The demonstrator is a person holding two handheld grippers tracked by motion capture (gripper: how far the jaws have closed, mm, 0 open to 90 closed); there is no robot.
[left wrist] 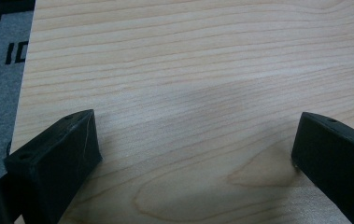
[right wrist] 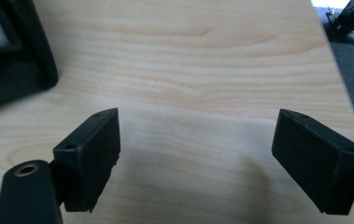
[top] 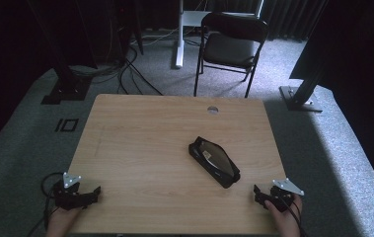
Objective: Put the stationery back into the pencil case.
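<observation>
A black zip pouch (top: 214, 162) with a see-through face lies slantwise on the wooden table (top: 140, 143), right of its middle. In the right gripper view one corner of the pouch (right wrist: 11, 60) sits at the upper left, apart from the jaws. My right gripper (top: 259, 193) rests near the front right corner of the table, a hand behind it. Its jaws stand wide open over bare wood (right wrist: 198, 135). My left gripper (top: 93, 193) lies at the front left corner, also open with nothing but wood between its fingers (left wrist: 195, 140).
A round cable hole (top: 212, 109) is set near the table's far edge. Beyond the table stand a black folding chair (top: 231, 42) and a white desk leg (top: 179, 34) on grey carpet. Dark stand bases (top: 298, 96) flank the table, with cables (top: 125, 69) at the back left.
</observation>
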